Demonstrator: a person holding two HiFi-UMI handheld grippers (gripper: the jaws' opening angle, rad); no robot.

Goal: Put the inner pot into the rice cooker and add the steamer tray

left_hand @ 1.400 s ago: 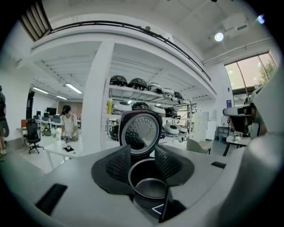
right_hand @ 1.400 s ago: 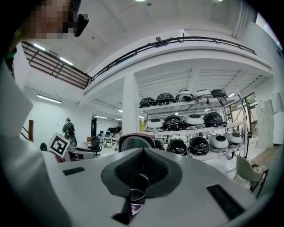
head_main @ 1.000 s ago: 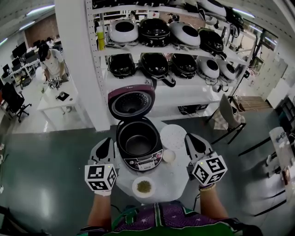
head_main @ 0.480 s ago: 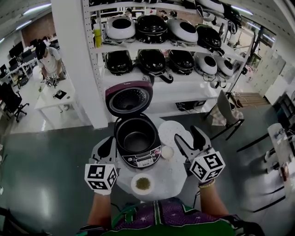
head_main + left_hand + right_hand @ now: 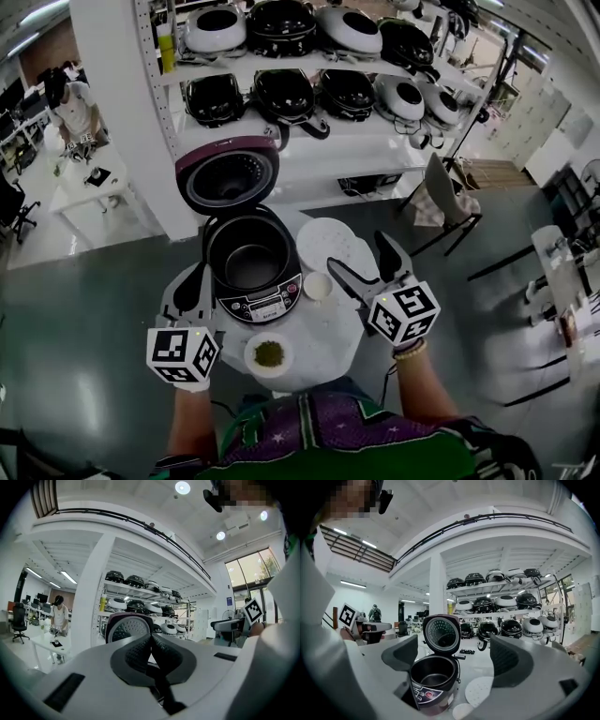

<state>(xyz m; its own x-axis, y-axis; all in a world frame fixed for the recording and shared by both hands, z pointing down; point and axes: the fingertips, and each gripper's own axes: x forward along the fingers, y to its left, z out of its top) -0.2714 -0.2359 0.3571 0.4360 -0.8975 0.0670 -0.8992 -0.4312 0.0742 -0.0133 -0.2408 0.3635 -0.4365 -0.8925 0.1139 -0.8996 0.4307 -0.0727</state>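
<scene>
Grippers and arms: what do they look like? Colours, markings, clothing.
Both the left gripper and right gripper have light grey shells with dark grey, dimple-textured fingers. Each carries a white cube printed with black square markers. The forearms are bare of sleeves; a beaded band circles the right wrist, and the top is purple and green. The right gripper's jaws have just been opening, nothing between them.

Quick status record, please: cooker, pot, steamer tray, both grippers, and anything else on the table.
rice cooker: on the round table, lid up
inner pot: looks already seated in the cooker
steamer tray: flat on the table, right of the cooker
left gripper: shut, empty, left of the cooker
right gripper: jaws have just been opening, now wide, nothing held
other: small white cup beside the cooker; bowl of green bits at the near edge
</scene>
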